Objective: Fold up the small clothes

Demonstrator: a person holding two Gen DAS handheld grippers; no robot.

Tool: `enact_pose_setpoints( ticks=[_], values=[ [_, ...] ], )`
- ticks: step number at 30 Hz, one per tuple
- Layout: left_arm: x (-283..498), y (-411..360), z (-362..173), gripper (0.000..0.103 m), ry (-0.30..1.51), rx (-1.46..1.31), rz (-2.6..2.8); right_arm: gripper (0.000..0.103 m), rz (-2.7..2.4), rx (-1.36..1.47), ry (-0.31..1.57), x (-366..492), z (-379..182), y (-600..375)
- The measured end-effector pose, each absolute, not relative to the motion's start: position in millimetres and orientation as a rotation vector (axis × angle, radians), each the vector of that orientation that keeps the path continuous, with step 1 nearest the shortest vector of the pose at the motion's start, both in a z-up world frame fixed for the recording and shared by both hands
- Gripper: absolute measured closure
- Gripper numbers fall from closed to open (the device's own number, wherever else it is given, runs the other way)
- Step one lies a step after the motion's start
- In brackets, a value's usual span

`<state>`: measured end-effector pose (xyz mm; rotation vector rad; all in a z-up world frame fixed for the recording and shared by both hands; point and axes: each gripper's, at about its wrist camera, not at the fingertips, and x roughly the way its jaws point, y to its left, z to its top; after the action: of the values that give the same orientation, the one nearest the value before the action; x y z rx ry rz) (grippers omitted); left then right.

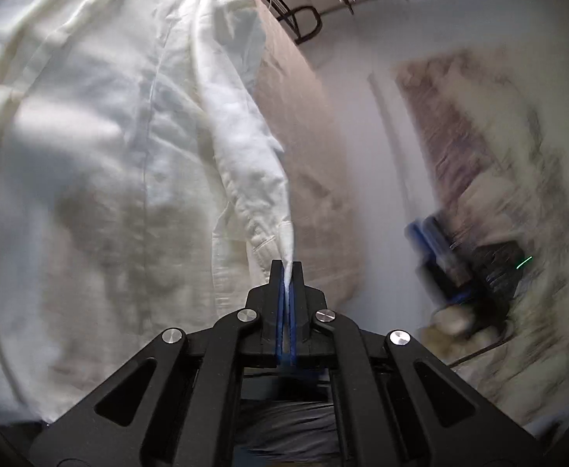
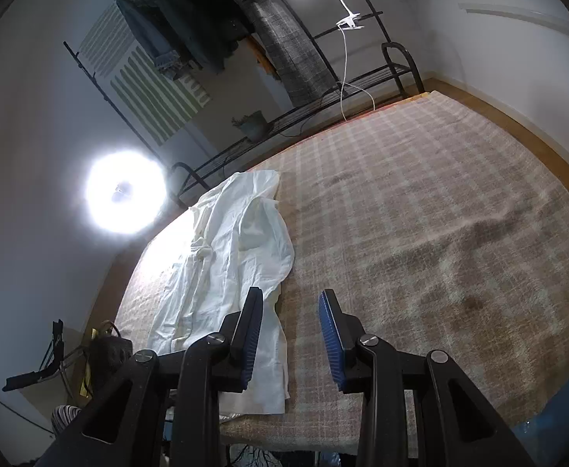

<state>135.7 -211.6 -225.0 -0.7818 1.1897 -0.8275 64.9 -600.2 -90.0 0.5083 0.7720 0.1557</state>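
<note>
- The left gripper (image 1: 287, 268) sits closest to its camera, jaws pinched tight on a bunched edge of the white garment (image 1: 101, 148); the cloth rises out of the blue pads (image 1: 291, 311) as a taut ridge running up and away from the fingertips.
- The rest of the garment spreads to the left of that ridge, over the plaid blanket (image 1: 303, 179), so the held edge is the cloth's right-hand border in this view.
- In the right wrist view the garment (image 2: 230, 257) lies crumpled on the plaid blanket (image 2: 420, 214), its long axis running from the near edge of the bed up toward the lamp (image 2: 123, 192).
- The right gripper (image 2: 291, 299) hovers above the near end, jaws partly apart and holding nothing; the cloth lies under and left of its left finger (image 2: 251, 323), while the right finger is over bare blanket.
- My judgement: the left hand already has its corner; the right must shift left and down to catch a matching edge.
</note>
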Motion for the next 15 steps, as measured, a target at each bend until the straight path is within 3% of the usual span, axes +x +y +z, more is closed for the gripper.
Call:
enact_pose_setpoints(
  ticks=[8, 10, 12, 15],
  values=[
    [120.3, -211.2, -240.0, 0.101, 1.209, -0.421, -0.62, 0.071, 0.166, 0.513, 0.782, 67.8, -92.0, -598.4],
    [113.3, -217.3, -231.3, 0.093, 1.187, -0.319, -0.602, 0.071, 0.175, 0.513, 0.773, 68.0, -89.7, -596.5],
    [105.7, -218.5, -219.9, 0.066, 1.158, -0.256, -0.568, 0.071, 0.183, 0.509, 0.77, 69.3, -88.8, -595.2],
    [87.0, -210.9, -194.7, 0.065, 1.019, -0.194, -0.501, 0.071, 0.189, 0.494, 0.769, 71.0, -87.4, -591.4]
  ],
)
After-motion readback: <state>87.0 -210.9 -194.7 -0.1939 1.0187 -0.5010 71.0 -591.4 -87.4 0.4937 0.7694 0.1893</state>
